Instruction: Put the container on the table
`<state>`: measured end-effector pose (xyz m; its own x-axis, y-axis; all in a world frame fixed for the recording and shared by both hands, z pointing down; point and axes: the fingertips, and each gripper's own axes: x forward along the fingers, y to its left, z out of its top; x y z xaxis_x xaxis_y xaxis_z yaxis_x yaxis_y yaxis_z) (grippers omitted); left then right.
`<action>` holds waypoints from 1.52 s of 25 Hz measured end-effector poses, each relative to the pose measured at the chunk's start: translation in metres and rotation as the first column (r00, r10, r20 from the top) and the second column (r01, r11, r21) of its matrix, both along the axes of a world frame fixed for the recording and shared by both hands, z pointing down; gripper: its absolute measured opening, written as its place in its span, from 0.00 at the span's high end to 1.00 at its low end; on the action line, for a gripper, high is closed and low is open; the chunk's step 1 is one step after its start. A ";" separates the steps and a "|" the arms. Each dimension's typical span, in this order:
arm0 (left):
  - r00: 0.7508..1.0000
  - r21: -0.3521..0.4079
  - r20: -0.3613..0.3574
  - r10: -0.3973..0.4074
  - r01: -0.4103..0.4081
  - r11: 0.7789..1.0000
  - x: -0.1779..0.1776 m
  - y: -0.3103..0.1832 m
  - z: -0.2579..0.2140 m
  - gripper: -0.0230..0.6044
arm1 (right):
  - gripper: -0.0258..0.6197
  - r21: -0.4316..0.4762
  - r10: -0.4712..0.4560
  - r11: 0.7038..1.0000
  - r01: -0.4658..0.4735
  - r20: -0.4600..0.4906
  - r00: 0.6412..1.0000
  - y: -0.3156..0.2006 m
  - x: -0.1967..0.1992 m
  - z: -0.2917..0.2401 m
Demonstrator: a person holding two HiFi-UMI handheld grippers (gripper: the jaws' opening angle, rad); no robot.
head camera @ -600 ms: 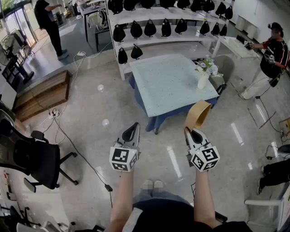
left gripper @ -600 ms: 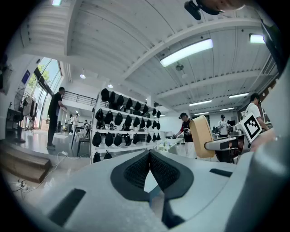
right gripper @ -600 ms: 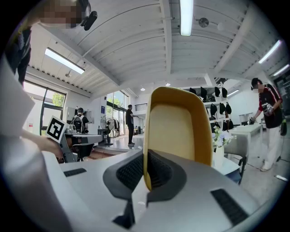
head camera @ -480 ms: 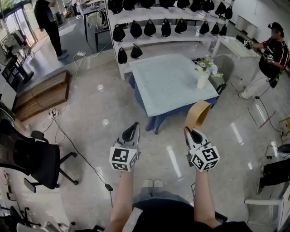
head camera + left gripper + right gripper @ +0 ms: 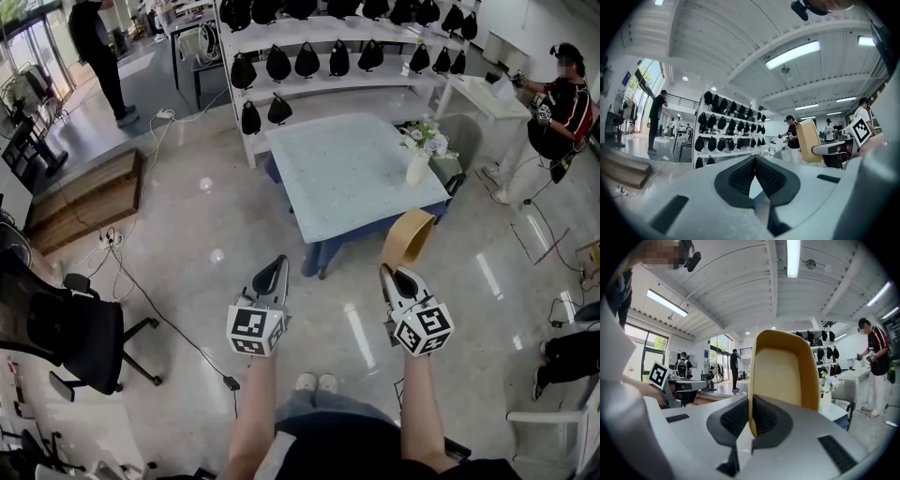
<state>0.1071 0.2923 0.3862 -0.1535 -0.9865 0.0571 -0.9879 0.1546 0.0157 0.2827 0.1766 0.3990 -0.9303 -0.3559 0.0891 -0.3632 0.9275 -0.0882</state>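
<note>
The right gripper (image 5: 392, 273) is pinched tight on the thin edge of a tan container (image 5: 409, 238). The right gripper view shows it best: the two dark pads (image 5: 765, 418) squeeze the rim from both sides, and the container (image 5: 786, 373) stands up tall with its open side showing. The container is up in the air, out in front of the person. It is not on the table (image 5: 339, 178). From the head view it sits over the near right corner of the table, but it does not rest on it. The left gripper (image 5: 272, 269) is held out level beside the right one, a little apart from it. Its fingers are closed together at the tips, and there is nothing between them in the left gripper view (image 5: 753, 161). The table has a pale, speckled top. A white vase (image 5: 417, 168) with flowers stands near its right edge. Behind the table is a white rack (image 5: 328, 82) with many black things on it. A black office chair (image 5: 80, 333) stands on the shiny floor (image 5: 187, 272) at the left. One person (image 5: 561, 108) stands at the far right by a white desk, and another person (image 5: 97, 42) stands far off at the top left.
</note>
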 end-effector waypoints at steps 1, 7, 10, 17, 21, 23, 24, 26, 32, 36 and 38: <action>1.000 -0.001 0.001 0.000 0.000 1.000 0.000 0.000 0.000 0.96 | 0.96 -0.004 0.002 1.000 -0.002 0.008 1.000 -0.001 0.001 0.000; 1.000 -0.003 0.007 -0.009 0.009 1.000 0.000 0.000 -0.001 0.96 | 0.96 0.001 0.009 1.000 -0.009 0.003 1.000 -0.005 0.001 0.001; 1.000 -0.007 0.010 -0.018 0.018 1.000 0.000 -0.003 -0.001 0.96 | 0.96 0.003 0.011 1.000 -0.011 0.001 1.000 -0.011 0.002 0.001; 0.999 -0.020 0.017 -0.045 0.045 0.999 0.001 -0.014 0.001 0.96 | 0.96 -0.010 0.005 1.000 -0.005 -0.002 1.000 -0.033 0.000 0.008; 0.997 -0.016 0.008 -0.078 0.078 0.997 -0.002 -0.017 0.010 0.96 | 0.96 -0.008 -0.013 1.000 0.013 -0.006 1.000 -0.043 -0.005 0.014; 0.996 -0.023 0.002 -0.089 0.089 0.996 -0.001 -0.019 0.015 0.96 | 0.96 -0.007 -0.022 1.000 0.022 -0.010 1.000 -0.048 -0.007 0.016; 0.996 -0.027 0.002 -0.091 0.091 0.996 0.000 -0.020 0.018 0.96 | 0.96 -0.009 -0.023 1.000 0.023 -0.011 1.000 -0.051 -0.007 0.017; 0.996 -0.029 0.005 -0.095 0.095 0.995 -0.003 -0.022 0.018 0.96 | 0.96 -0.012 -0.022 1.000 0.022 -0.005 1.000 -0.058 -0.010 0.018; 0.994 -0.011 0.016 -0.111 0.111 0.994 -0.028 -0.036 0.015 0.96 | 0.96 0.005 -0.046 0.999 0.046 -0.009 0.999 -0.071 -0.037 0.020; 0.994 0.000 0.030 -0.101 0.101 0.995 -0.050 -0.058 0.025 0.96 | 0.96 0.024 -0.039 0.999 0.039 -0.012 0.999 -0.089 -0.057 0.032; 0.995 0.009 0.033 -0.098 0.098 0.995 -0.065 -0.070 0.034 0.96 | 0.96 0.039 -0.027 0.999 0.028 -0.020 0.999 -0.099 -0.068 0.043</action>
<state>0.0416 0.2228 0.4198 -0.2512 -0.9670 0.0432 -0.9679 0.2508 -0.0156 0.2151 0.0771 0.4424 -0.9379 -0.3339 0.0939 -0.3390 0.9397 -0.0448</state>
